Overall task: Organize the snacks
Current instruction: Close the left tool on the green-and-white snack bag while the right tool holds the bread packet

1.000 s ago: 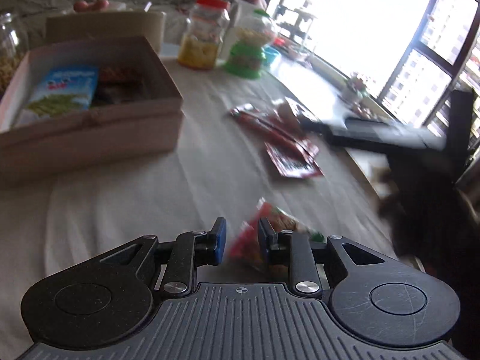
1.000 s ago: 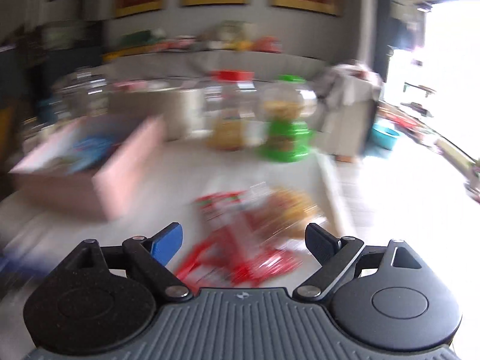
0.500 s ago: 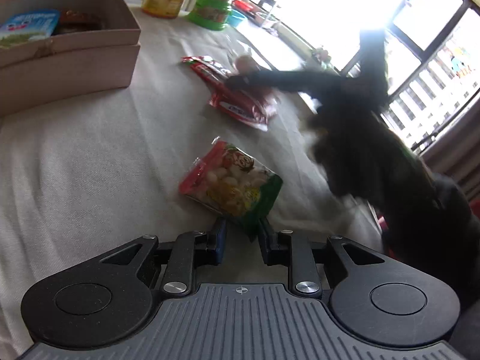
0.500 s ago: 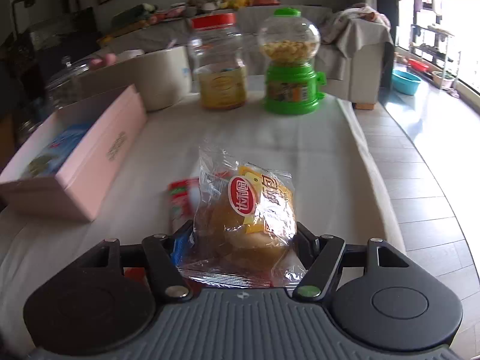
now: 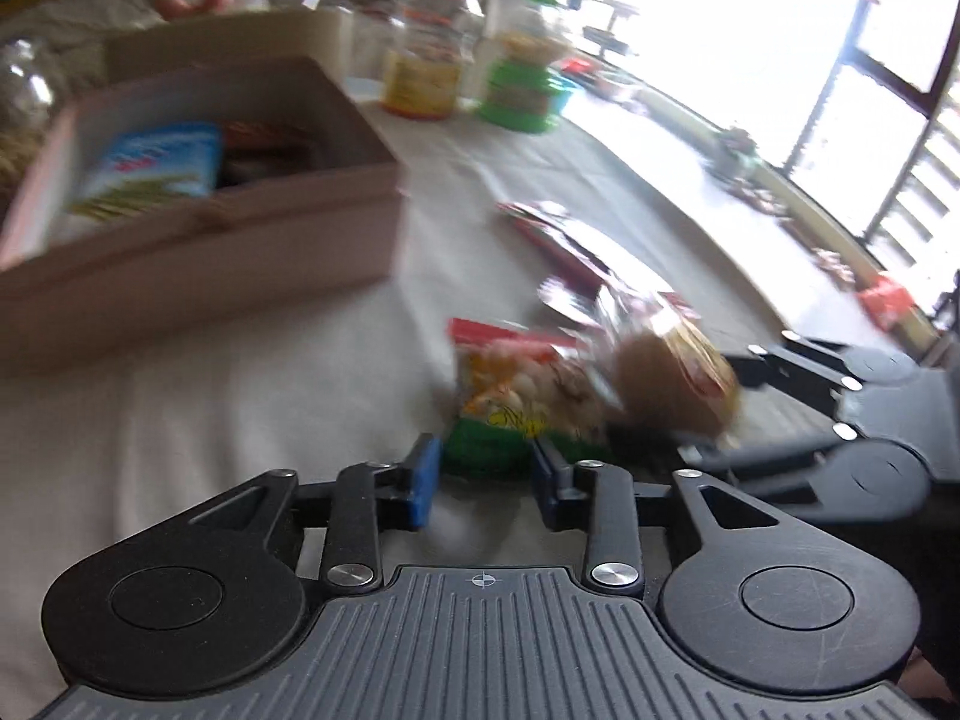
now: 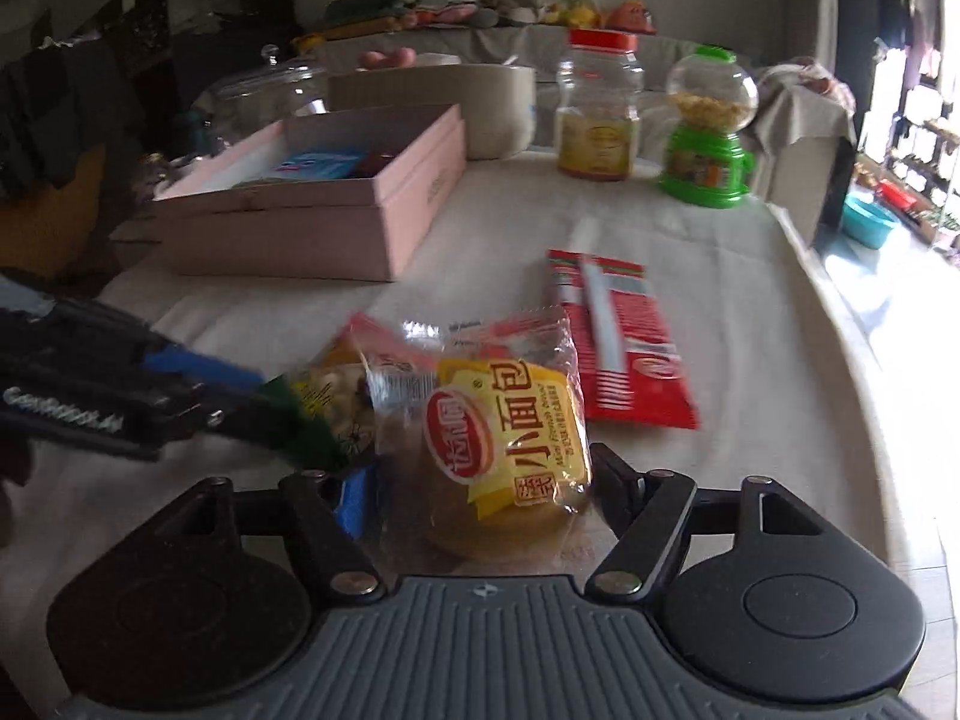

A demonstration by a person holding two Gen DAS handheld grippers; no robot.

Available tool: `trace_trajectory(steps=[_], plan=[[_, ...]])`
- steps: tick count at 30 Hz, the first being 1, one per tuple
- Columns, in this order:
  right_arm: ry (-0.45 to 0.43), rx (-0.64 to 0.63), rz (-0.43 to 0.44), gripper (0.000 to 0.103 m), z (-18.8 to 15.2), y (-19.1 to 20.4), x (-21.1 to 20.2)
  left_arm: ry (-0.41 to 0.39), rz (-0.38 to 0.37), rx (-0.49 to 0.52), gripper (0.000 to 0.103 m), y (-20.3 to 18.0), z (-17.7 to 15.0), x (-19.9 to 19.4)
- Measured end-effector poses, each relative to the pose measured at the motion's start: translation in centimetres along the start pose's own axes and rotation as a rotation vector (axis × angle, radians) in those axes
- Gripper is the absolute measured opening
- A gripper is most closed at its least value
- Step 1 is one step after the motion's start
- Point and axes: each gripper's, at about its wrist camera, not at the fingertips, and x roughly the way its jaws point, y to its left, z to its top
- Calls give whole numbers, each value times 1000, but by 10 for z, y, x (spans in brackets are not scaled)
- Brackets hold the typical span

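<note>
A snack bag (image 5: 510, 384) with a red top and a green bottom lies on the cloth-covered table. Its green end sits between the fingers of my left gripper (image 5: 486, 477), whose jaws are opening and stand a little apart. A clear bread pack (image 6: 504, 420) with a yellow label fills the gap of my right gripper (image 6: 486, 492). Both pads touch the pack while the jaws are opening. The bread pack (image 5: 672, 384) rests against the snack bag (image 6: 330, 390). My left gripper (image 6: 264, 399) comes in from the left. My right gripper (image 5: 717, 405) comes in from the right.
An open pink box (image 6: 300, 234) with a blue packet inside stands at the back left. A long red packet (image 6: 624, 354) lies right of the bread. A red-lidded jar (image 6: 597, 120), a green dispenser (image 6: 708, 138) and a glass jar (image 6: 270, 96) stand at the far end. The table edge (image 6: 840, 330) runs along the right.
My right gripper has carried the bread pack over from the red packet to beside the snack bag. My left jaws have widened around the bag's green end.
</note>
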Motion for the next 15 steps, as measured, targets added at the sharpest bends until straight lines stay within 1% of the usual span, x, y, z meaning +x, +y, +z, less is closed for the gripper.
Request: trace_trajectory(steps=[1,4,6,11,13,15], plan=[[3,1,-2,82,2,2,2,-3,22,3,37,2,1,-2],[4,15,-37,82,5,-1,7,-1,57,11,37,5,2,-6],[0,50,-97,82,6,-8,8,4,66,17,37,5,1,-6],[-8,185,-237,82,3,-34,5,15,65,34,37,3,-1,-3],[-15,216,-239,83,1,-39,3,20,63,37,37,3,-1,-2],[-17,216,-255,83,0,-37,4,22,65,40,38,3,-3,0]])
